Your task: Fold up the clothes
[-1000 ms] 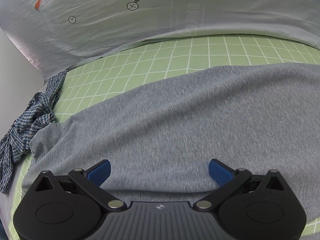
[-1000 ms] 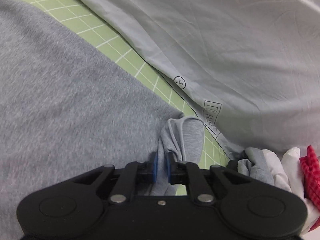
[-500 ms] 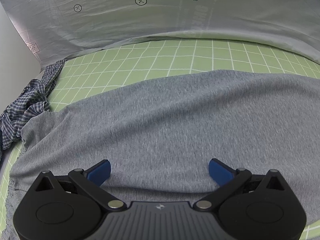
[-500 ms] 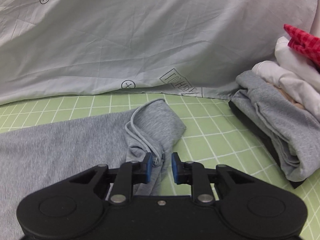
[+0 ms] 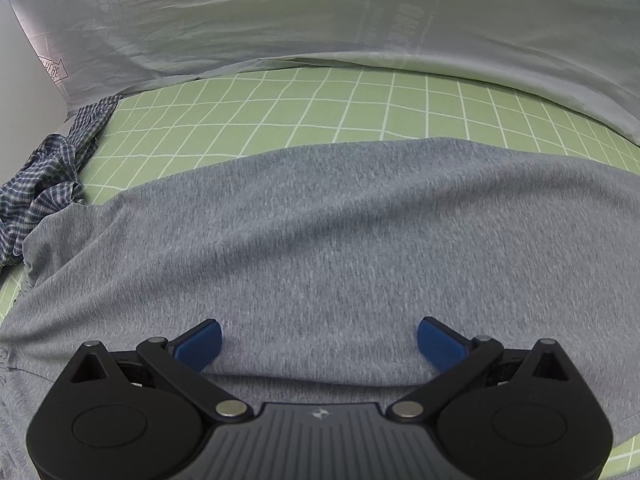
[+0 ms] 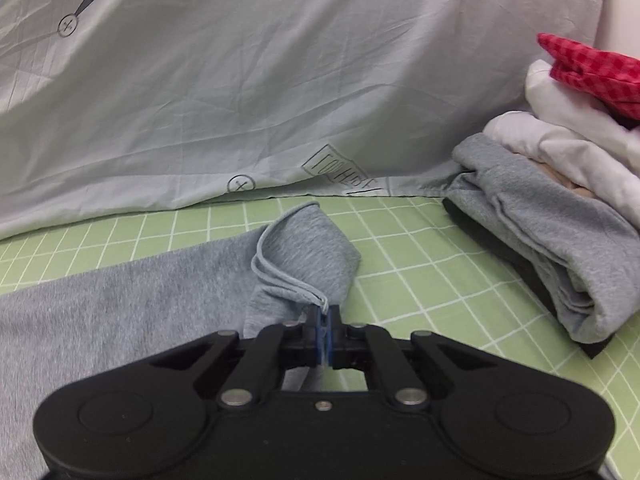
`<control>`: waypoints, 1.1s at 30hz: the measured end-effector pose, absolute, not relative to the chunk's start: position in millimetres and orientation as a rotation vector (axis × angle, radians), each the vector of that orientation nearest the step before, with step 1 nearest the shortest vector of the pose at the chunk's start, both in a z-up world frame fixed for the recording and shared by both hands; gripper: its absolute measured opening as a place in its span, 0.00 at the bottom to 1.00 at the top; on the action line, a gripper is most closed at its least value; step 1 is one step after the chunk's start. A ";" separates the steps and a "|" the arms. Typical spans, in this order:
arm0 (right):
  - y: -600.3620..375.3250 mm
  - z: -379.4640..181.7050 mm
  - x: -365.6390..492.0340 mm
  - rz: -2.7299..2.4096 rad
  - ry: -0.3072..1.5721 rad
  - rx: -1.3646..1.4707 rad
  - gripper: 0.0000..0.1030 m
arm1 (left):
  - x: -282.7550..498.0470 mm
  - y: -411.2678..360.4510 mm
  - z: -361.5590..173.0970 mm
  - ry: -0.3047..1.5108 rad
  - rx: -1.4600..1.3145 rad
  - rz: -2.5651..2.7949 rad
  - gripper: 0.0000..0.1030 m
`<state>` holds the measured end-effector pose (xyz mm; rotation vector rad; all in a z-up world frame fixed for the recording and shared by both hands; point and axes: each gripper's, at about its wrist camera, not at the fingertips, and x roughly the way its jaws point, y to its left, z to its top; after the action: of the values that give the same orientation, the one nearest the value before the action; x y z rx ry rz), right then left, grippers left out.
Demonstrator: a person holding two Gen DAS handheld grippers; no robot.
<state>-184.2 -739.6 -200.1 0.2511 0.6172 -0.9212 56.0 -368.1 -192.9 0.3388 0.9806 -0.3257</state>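
Green sheeting with a white grid (image 5: 304,120) covers the bed you are working on, and it runs back to a pale grey-green printed cover (image 5: 320,28) that lies bunched along the far edge, marked with carrots, crossed circles and boxed lettering. At the far left corner a plain light wall (image 5: 24,92) meets the bed.

Your heather-grey knit garment (image 5: 340,240) lies spread flat across the sheet, filling most of the left wrist view. Your left gripper (image 5: 319,338) hangs just over it with its blue pads spread wide and nothing between them. A crumpled blue-and-white checked cloth (image 5: 44,184) sits at the garment's left end, touching it.

At the other end, your right gripper (image 6: 325,330) has just been closing, and its pads are now pressed together on the hem of the garment's sleeve (image 6: 308,256), which lies folded back over itself on the sheet.

To the right, apart from the sleeve, a stack of folded clothes (image 6: 560,216) rests on the bed: dark at the bottom, then grey, white, and a red checked piece (image 6: 588,72) on top.
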 end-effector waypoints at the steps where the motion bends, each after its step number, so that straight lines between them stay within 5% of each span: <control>1: -738.7 -195.3 -190.3 -0.946 0.608 0.245 0.02 | 56.1 -368.1 -192.8 0.980 0.341 -0.327 1.00; 4: -736.6 -172.5 -224.2 -1.075 0.587 0.215 0.02 | 57.3 -367.5 -192.6 0.984 0.338 -0.328 1.00; 11: -762.3 -198.1 -253.4 -1.237 0.879 0.169 0.06 | 59.1 -368.7 -192.9 0.986 0.346 -0.339 1.00; 14: -754.1 -194.4 -245.7 -1.190 0.819 0.144 0.19 | 58.8 -370.0 -192.8 0.985 0.355 -0.340 1.00; 29: -809.9 -222.2 -140.3 -0.908 0.697 0.330 0.19 | 63.9 -367.3 -194.1 1.002 0.316 -0.348 1.00; 33: -852.7 -226.1 -118.8 -0.947 0.689 0.323 0.37 | 69.7 -362.6 -196.6 1.030 0.261 -0.361 1.00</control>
<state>-118.8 -852.7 -226.1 0.3231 0.6889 -0.9468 69.7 -362.6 -196.6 0.2610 1.0302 -0.3614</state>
